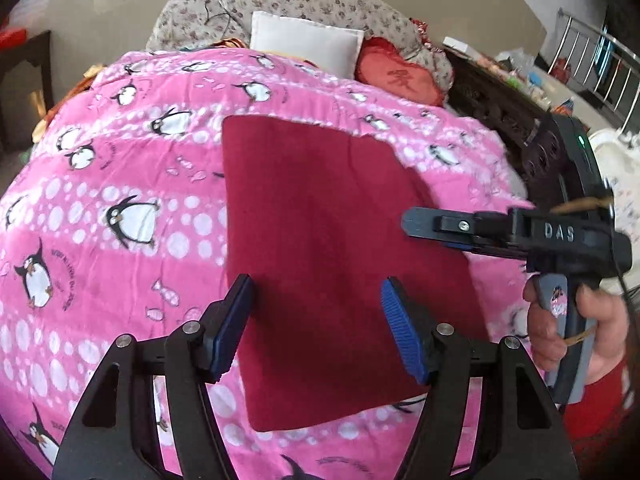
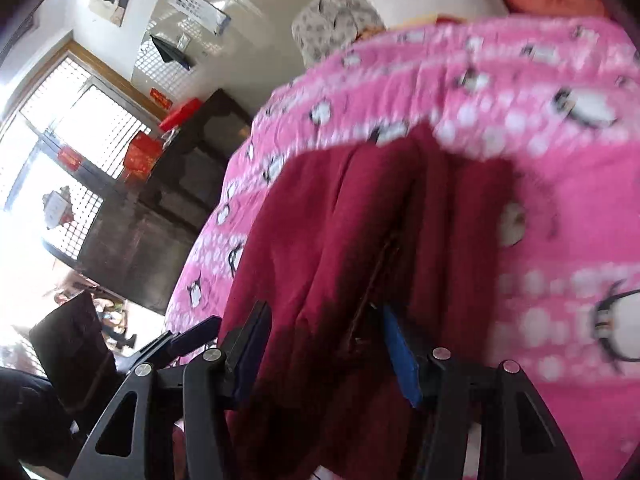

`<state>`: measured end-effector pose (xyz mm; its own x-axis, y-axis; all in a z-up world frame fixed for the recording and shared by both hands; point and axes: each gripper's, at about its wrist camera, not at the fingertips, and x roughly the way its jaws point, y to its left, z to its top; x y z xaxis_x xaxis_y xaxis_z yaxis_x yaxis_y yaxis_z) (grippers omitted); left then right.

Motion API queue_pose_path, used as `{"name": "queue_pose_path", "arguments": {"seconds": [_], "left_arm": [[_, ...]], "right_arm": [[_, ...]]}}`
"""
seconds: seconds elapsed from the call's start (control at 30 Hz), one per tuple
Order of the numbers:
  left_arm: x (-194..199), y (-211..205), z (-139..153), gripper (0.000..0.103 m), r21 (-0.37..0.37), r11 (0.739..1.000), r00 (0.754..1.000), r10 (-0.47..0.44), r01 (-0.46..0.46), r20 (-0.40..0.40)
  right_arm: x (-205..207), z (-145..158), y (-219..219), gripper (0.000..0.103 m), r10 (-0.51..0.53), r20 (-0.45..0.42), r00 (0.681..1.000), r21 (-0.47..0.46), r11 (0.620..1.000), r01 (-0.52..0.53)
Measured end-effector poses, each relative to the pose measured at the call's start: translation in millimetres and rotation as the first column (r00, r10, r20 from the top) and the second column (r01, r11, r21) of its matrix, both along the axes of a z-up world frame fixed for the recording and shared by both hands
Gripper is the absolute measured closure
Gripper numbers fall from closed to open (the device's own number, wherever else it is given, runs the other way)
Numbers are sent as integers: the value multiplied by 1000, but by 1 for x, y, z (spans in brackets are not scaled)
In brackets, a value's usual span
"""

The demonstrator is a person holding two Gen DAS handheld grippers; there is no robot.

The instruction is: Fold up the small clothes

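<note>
Your dark red cloth lies flat on the bed's pink penguin blanket, folded into a rough rectangle — its long axis runs from the near edge of the bed up toward the head end, where the white pillow and the red cushion sit. The far short edge is straight and the far-right corner looks a little ragged.

Your left hand-held gripper is spread wide, both blue pads apart with nothing between them, hovering over the near half of the cloth; whether the pads touch the fabric, you cannot tell from here.

Your right hand-held gripper comes in from the right edge of the cloth, seen side-on in the left wrist view, its tip over the cloth's right border. In its own view the right one has its two pads apart — the red cloth fills the gap in bunched lengthwise ridges, and the picture is blurred. The fabric sits between the pads, but whether they pinch it cannot be told.
</note>
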<state>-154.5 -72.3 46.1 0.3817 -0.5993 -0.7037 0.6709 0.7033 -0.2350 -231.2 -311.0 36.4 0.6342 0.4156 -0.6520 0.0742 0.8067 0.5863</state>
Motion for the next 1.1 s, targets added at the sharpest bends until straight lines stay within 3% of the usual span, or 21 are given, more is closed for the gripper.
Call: {"name": "queue_pose_path", "arguments": {"seconds": [0.07, 0.17, 0.27, 0.3, 0.33, 0.37, 0.43, 0.6, 0.73, 0.83, 0.9, 0.93, 1.03, 1.1], "left_arm": [[-3, 2, -5, 37, 29, 1000, 1000, -4, 4, 18], [0, 9, -7, 37, 2, 1000, 1000, -8, 8, -12], [8, 12, -9, 37, -26, 1000, 998, 7, -9, -67], [8, 13, -8, 37, -31, 999, 997, 15, -18, -74], [8, 14, -7, 37, -32, 999, 997, 23, -26, -78], [7, 15, -4, 37, -31, 999, 997, 29, -32, -76], [5, 17, 6, 37, -30, 999, 998, 33, -34, -53], [10, 11, 30, 37, -66, 996, 998, 53, -54, -15], [6, -15, 16, 33, -47, 999, 999, 12, -14, -39], [3, -36, -14, 33, 28, 1000, 998, 3, -1, -63], [2, -36, -19, 32, 33, 999, 999, 10, -8, -50], [2, -34, -19, 32, 21, 1000, 998, 10, -8, -55], [4, -28, -12, 32, 17, 1000, 997, 7, -6, -71], [4, -26, -6, 32, 18, 1000, 999, 21, -20, -47]], "right_arm": [[3, -2, 2, 47, -19, -13, 1000, -38, 999, 19], [1, 7, 7, 42, -17, 1, 1000, -78, 997, 17], [12, 0, 4, 45, -17, 6, 1000, -45, 999, 17], [16, -2, 7, 65, -11, 31, 999, -54, 998, 12], [19, -3, 13, 80, 6, 56, 998, -121, 993, 1], [21, -2, 16, 82, 26, 75, 997, -162, 987, -14], [10, 7, 16, 83, 55, 140, 989, -154, 987, -33], [-21, 43, 0, 84, 37, 232, 972, -237, 971, 20], [-34, 42, -6, 84, -10, 195, 981, -348, 934, 79], [-18, 13, -10, 82, -12, 113, 994, -356, 933, 51], [-16, 10, -16, 69, -41, 122, 992, -337, 938, 80], [-18, 15, -21, 62, -67, 120, 990, -323, 941, 103], [-33, 46, -27, 62, -138, 214, 967, -323, 924, 204], [-32, 61, -19, 62, -109, 250, 962, -320, 929, 188]]}}
